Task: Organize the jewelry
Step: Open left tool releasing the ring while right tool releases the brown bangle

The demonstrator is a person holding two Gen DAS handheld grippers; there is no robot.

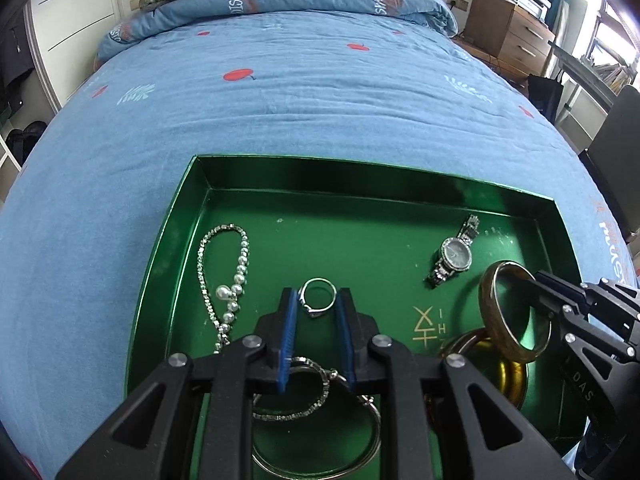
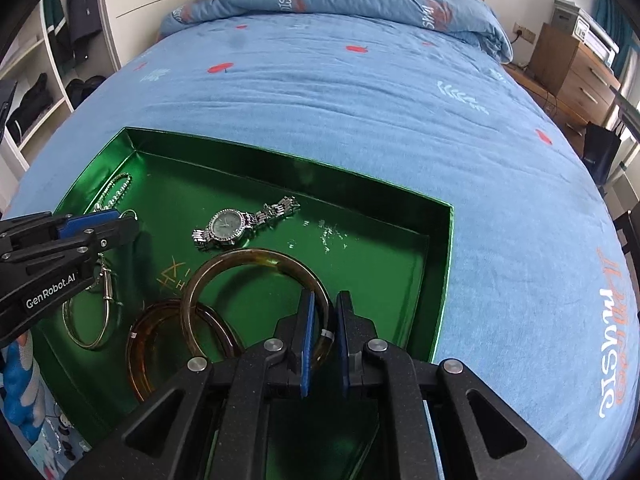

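Jewelry: pieces are gathered inside a shallow green tray (image 1: 280,178) that is set on a blue bedspread (image 1: 280,92).
Amber bangle (image 2: 240,258): its band is pinched edge-on by the right gripper (image 2: 324,298); the hoop is raised and tilted, leaning over a second amber bangle (image 2: 138,344) that lies flat on the tray floor.
Right jaws: clenched on the bangle's band, which fills the narrow gap between the blue pads.
Silver ring (image 1: 320,280): it is clamped by the left gripper (image 1: 317,295) at the very tips, with its small setting turned toward the camera.
Left jaws: closed onto the ring from both sides, seemingly clear of the tray floor.
Key relation: the bangle's hoop extends forward and to the left of the right jaws, toward the watch (image 2: 228,226); bare green floor is left to the right of it, so a set-down there is judged the clearest.
Nearer hand: the watch is closer to the right gripper; the pearl necklace (image 1: 224,276) by the left wall is closer to the left one.
Look of the bangle: translucent, honey-brown, mottled, with a small white tag at the gripped spot.
Risk: the smooth band could be twisted in so thin a pinch.
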